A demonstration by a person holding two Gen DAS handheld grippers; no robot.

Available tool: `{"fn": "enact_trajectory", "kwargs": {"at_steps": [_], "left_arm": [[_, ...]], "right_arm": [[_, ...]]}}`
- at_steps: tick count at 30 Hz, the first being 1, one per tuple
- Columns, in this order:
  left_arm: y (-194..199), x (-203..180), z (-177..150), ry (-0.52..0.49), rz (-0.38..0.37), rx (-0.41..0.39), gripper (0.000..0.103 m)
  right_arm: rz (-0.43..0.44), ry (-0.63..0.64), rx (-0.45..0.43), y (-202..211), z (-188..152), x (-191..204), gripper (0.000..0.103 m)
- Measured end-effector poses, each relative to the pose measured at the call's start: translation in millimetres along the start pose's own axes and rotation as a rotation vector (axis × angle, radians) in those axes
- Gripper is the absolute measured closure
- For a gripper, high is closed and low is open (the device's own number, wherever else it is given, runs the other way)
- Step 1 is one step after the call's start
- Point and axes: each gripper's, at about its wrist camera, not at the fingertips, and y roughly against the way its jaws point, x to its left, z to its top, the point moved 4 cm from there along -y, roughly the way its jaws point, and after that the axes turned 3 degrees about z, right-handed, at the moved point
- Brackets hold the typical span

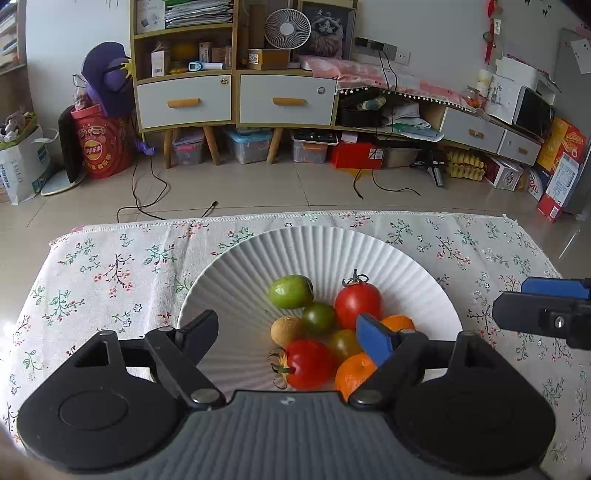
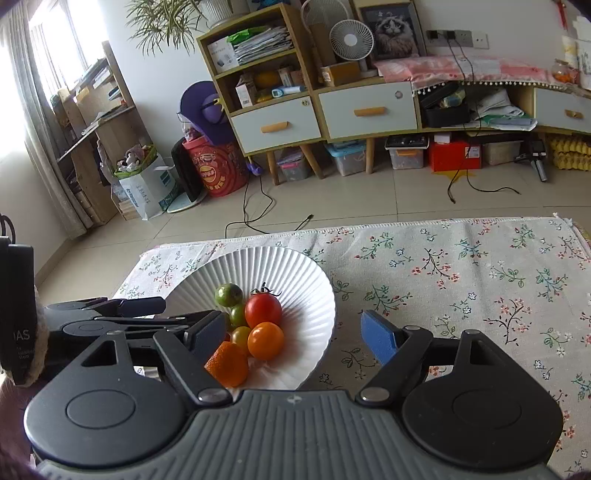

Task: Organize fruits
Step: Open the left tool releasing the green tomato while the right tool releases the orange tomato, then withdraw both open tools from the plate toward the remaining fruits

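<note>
White ribbed plate [image 1: 321, 243]: holds red tomatoes [image 1: 357, 302], green fruits [image 1: 290, 291], oranges [image 1: 355, 373], a kiwi [image 1: 286, 330].
Left gripper [image 1: 286, 334]: jaws wide, empty, above the fruit.
Right gripper [image 2: 291, 334]: jaws wide, empty, over the plate's right rim.
Floral tablecloth [image 2: 461, 280]: under the plate.

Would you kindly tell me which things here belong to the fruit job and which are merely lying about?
Job: white ribbed bowl, red tomatoes, oranges, green fruits, kiwi.
Lying about: floral cloth, fan, red tub, cables.
</note>
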Motion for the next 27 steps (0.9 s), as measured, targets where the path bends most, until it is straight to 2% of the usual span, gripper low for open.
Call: {"fn": "enact_trajectory", "kwargs": {"at_steps": [11, 17, 27], "left_arm": [[29.4, 2.7, -18.9, 0.015, 0.039, 0.014, 0.009], [46.4, 3.4, -31.6, -0.002, 0.049, 0.018, 0.008], [58.4, 20.2, -55.1, 0.048, 0.049, 0.042, 0.008]], "right_arm": [[0.018, 0.032, 0.007, 12.6, -2.1, 6.2, 0.013], [0.018, 0.083, 0.008, 22.7, -7.3, 10.1, 0.007], [0.02, 0.168, 0.053, 31.9, -33.0, 13.9, 0.001]]}}
